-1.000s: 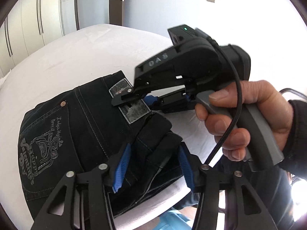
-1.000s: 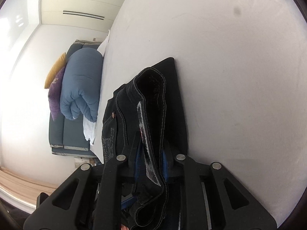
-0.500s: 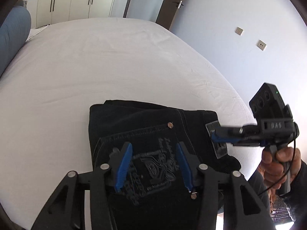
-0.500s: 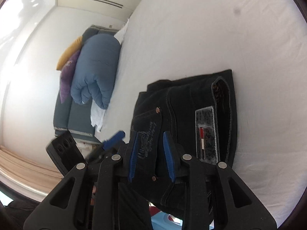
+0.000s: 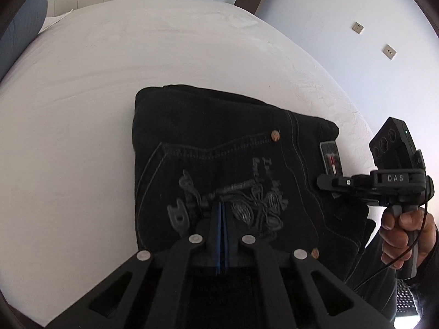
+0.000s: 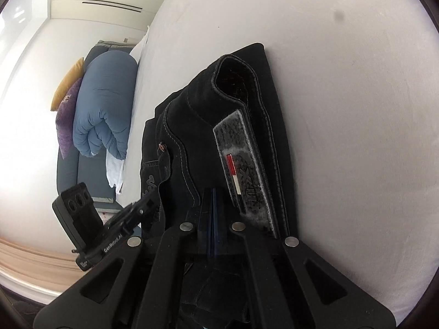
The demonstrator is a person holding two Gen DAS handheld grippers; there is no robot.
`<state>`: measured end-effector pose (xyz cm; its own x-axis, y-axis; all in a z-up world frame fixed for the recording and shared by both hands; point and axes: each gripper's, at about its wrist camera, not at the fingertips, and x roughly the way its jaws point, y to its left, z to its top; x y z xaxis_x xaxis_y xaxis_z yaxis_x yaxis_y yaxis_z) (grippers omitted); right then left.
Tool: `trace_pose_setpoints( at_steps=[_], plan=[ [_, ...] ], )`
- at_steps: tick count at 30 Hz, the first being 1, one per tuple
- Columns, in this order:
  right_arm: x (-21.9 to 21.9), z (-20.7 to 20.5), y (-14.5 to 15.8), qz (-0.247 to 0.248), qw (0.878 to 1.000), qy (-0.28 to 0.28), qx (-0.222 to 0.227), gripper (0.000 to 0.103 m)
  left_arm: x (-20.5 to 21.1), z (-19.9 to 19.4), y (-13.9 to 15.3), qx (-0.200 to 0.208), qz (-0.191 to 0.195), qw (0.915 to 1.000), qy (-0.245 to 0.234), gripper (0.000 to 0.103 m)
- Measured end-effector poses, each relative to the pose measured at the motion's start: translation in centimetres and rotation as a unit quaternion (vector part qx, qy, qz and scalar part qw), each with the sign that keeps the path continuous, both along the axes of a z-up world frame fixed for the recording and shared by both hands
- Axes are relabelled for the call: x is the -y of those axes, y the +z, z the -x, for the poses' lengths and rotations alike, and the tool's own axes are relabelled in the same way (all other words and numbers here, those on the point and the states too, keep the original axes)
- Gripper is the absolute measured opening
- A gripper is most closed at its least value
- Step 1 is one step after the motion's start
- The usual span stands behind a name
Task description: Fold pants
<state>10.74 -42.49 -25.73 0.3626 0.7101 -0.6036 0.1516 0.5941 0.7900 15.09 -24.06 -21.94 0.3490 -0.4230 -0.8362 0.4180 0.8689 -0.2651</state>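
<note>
The black pants (image 5: 219, 159) lie folded on the white bed (image 5: 96, 82), filling the centre of both views, with the left gripper (image 5: 221, 208) and right gripper (image 6: 211, 194) low in frame above them, each with jaws pressed together on nothing.

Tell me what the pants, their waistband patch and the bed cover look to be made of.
Pants: black denim by the look, matte, with pale contrast stitching and copper-coloured rivets. Waistband patch: grey, mottled, slightly glossy, possibly leather or an imitation; a red and white stripe sits on it. Bed cover: plain white woven cloth, likely cotton, matte, faintly creased.
</note>
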Motion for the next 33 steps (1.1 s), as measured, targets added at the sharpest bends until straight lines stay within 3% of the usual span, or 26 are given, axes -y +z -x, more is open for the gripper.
trace_pose_setpoints(
  at_steps=[4,9,14,18,22,33],
  plan=[
    [0.5,2.5,0.5,0.001,1.0,-0.001,0.011,0.0,0.4,3.2,0.1,0.022,-0.04,0.999,0.001,0.003],
    [2.1,7.5,0.6,-0.012,0.999,-0.033,0.025,0.0,0.0,4.5,0.1,0.019,-0.046,0.9987,0.012,0.003],
    [2.3,10.6,2.5,0.018,0.998,-0.027,0.049,0.003,0.3,5.3,0.4,0.024,-0.067,0.9974,0.013,0.003],
    [2.6,11.3,0.8,0.015,0.999,-0.032,0.026,0.003,0.4,5.5,-0.1,0.022,-0.068,0.9973,0.015,0.003],
    [2.7,11.7,0.0,0.015,0.999,-0.035,0.038,0.001,0.6,5.0,-0.6,0.021,-0.063,0.9977,0.014,0.003],
    [1.0,11.7,3.1,0.067,0.996,-0.008,0.062,0.004,0.8,5.3,-0.8,0.03,-0.069,0.997,0.018,0.003]
  ],
)
